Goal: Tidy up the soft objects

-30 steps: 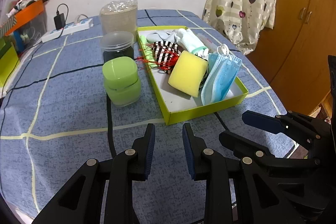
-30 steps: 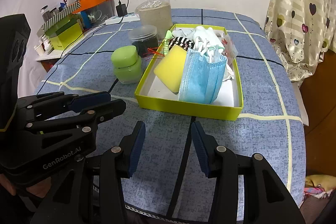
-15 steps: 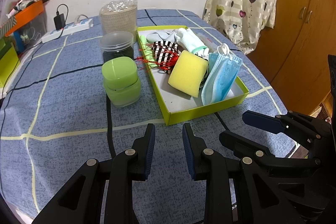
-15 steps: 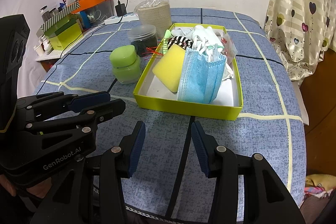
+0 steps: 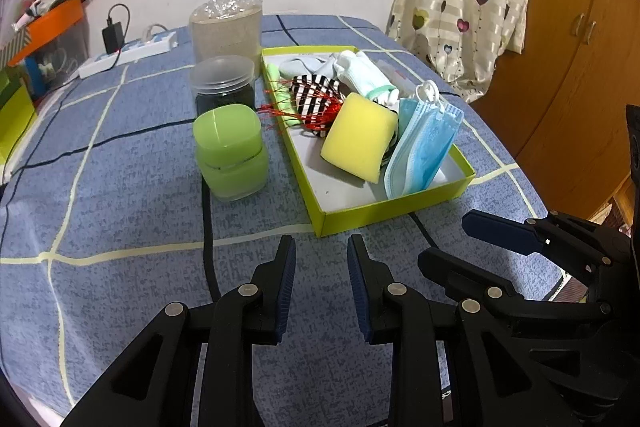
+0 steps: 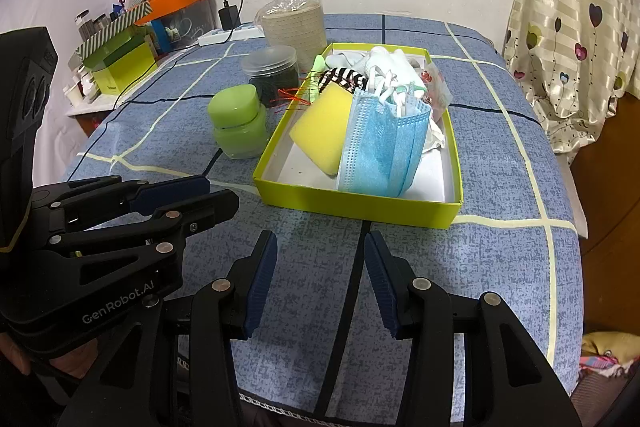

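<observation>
The yellow sponge (image 5: 359, 137), blue face masks (image 5: 420, 147), striped cloth (image 5: 314, 95) and white socks (image 5: 362, 75) sit inside the green tray (image 5: 384, 213) on your blue tablecloth (image 5: 120, 207). A green jar (image 5: 230, 155) stands just left of the tray. Your left gripper (image 5: 321, 255) is partly open, holding nothing. Your right gripper (image 6: 320, 247) is wide open, empty, short of the tray.

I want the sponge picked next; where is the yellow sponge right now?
In both wrist views the yellow sponge stands tilted inside the green tray, left of the blue face masks and in front of the striped cloth.
</observation>
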